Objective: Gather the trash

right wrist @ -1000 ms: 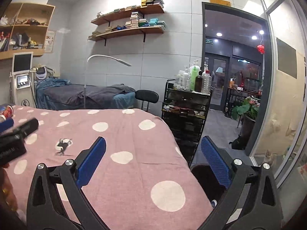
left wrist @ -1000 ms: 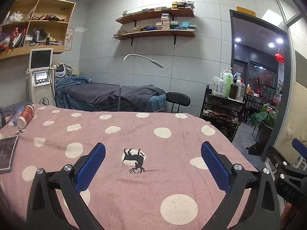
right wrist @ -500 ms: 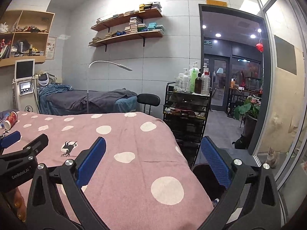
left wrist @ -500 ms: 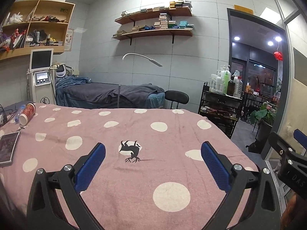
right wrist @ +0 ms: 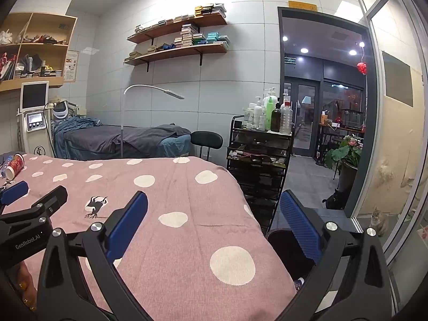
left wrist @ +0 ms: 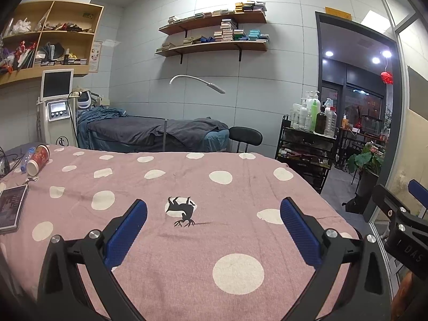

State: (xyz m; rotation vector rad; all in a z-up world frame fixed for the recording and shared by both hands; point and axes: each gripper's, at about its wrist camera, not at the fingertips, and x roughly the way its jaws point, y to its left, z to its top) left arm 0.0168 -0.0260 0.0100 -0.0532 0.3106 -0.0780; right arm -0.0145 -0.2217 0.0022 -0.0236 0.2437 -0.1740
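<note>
While my left gripper (left wrist: pixel 213 220) hangs over a pink polka-dot blanket (left wrist: pixel 240 192), its blue-padded jaws stand spread wide with nothing between them. From the left wrist camera, a red paper cup (left wrist: pixel 38 159) lies on its side at the blanket's far left edge, touching a plastic bottle (left wrist: pixel 27 155) that lies beside it; a dark tablet (left wrist: pixel 11 208) rests nearer, along the same edge. A small black deer print (left wrist: pixel 182 210) sits between the fingertips' line of sight. My right gripper (left wrist: pixel 401 214) shows at the right border.

From the right wrist camera, my right gripper (right wrist: pixel 213 218) hovers over the blanket's right edge, jaws likewise spread and empty. A black bin (right wrist: pixel 291 254) stands on the floor just beside the bed, partly behind the right finger. The red cup (right wrist: pixel 14 165) lies far left, well apart from the bin. My left gripper (right wrist: pixel 32 206) reaches in from the left.
</note>
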